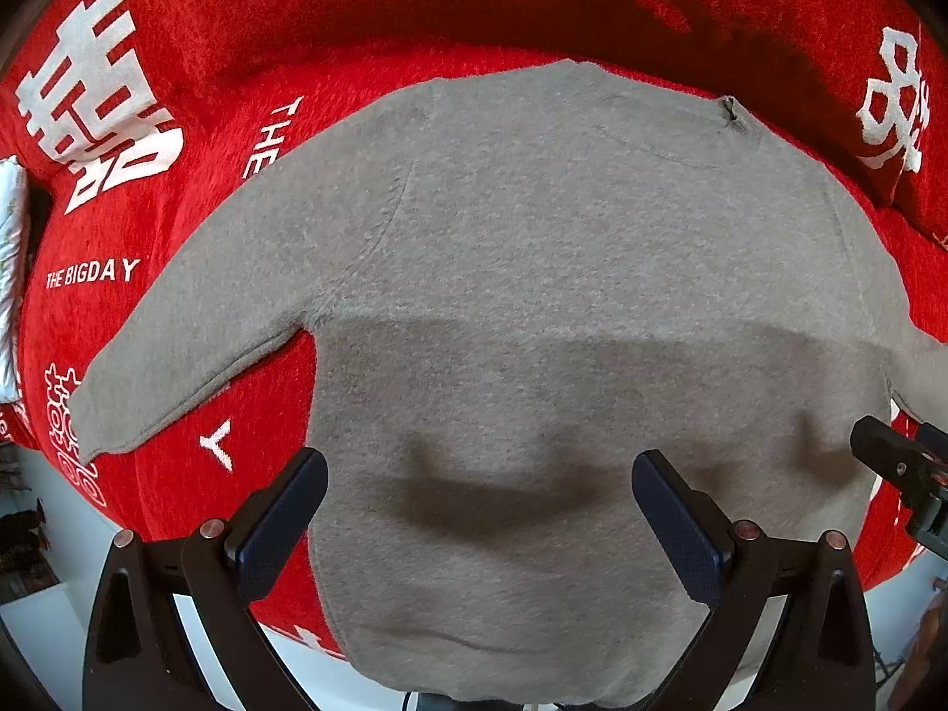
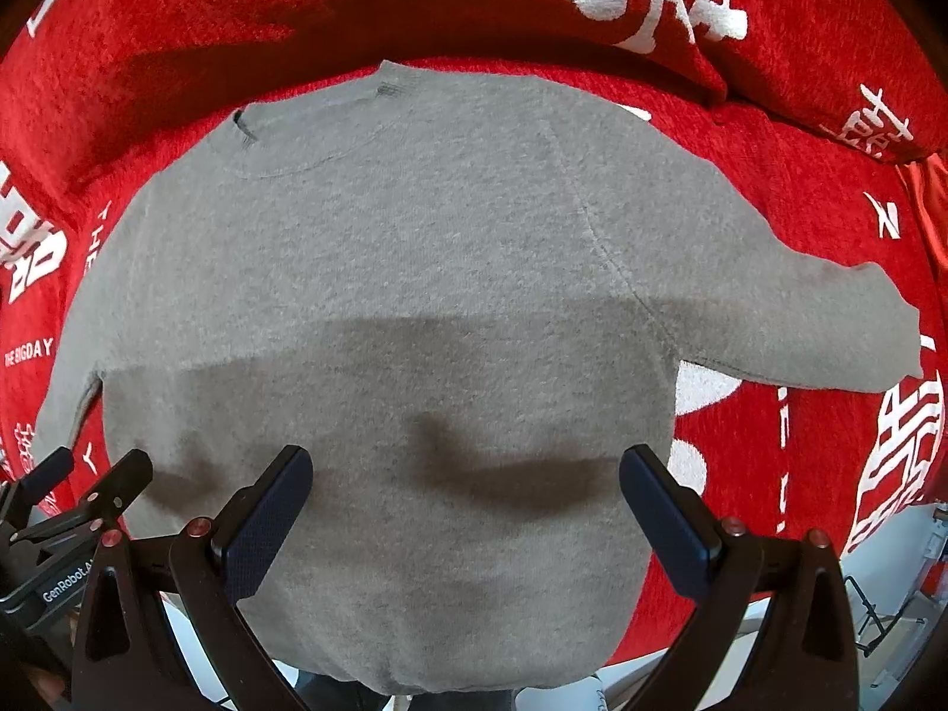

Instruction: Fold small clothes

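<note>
Both wide open and empty, left claw [image 1: 480,474] and right claw [image 2: 466,470] above flat-spread grey sweater [image 1: 563,249], ready for folding.

a: what kind of place is it?
b: it looks like a home, perhaps a living room. a fuzzy red blanket [image 1: 195,12] with white wedding characters and the words "the bigday" covers soft furniture with a raised back cushion [image 2: 800,29].
a: anything else?
b: a pale floor [image 1: 53,610] at the edges. the rest is too blurred.
</note>
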